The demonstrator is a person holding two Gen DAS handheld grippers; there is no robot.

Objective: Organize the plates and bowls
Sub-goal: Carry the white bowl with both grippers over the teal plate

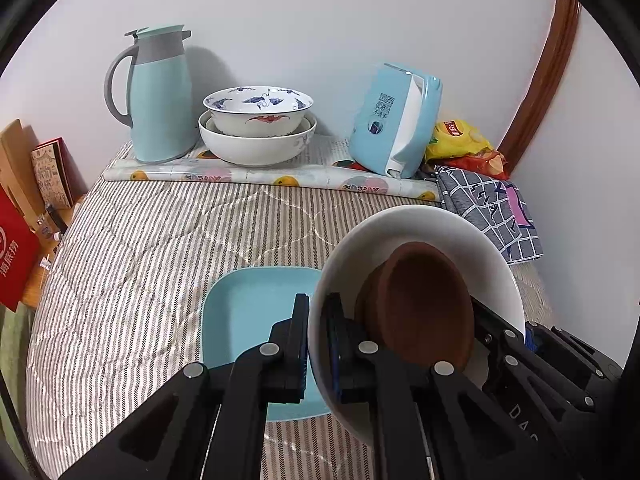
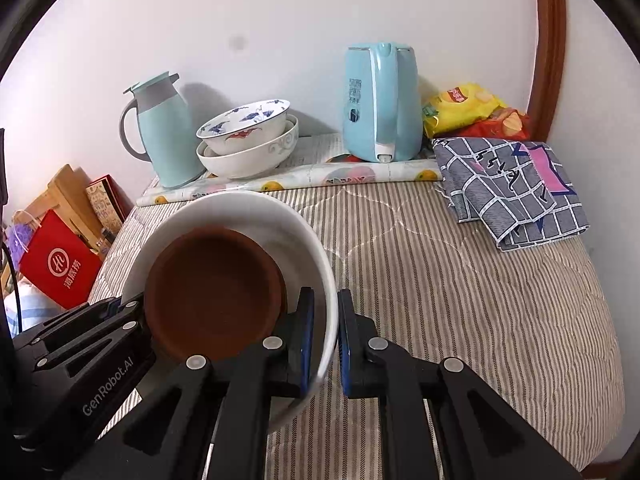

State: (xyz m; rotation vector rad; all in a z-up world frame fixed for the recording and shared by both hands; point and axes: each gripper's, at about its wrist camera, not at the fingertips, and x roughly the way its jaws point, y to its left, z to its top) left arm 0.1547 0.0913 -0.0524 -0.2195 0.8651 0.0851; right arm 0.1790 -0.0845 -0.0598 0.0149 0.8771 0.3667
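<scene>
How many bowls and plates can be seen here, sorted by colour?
White bowls: 2, one held, one at the back
Blue-patterned bowl: 1
Brown bowl: 1
Light blue plate: 1
Total: 5

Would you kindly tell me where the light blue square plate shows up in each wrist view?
Left wrist view: the light blue square plate lies bottom centre, left of the white bowl.
Right wrist view: not visible.
Shared landmark: the blue-patterned bowl by the wall.
</scene>
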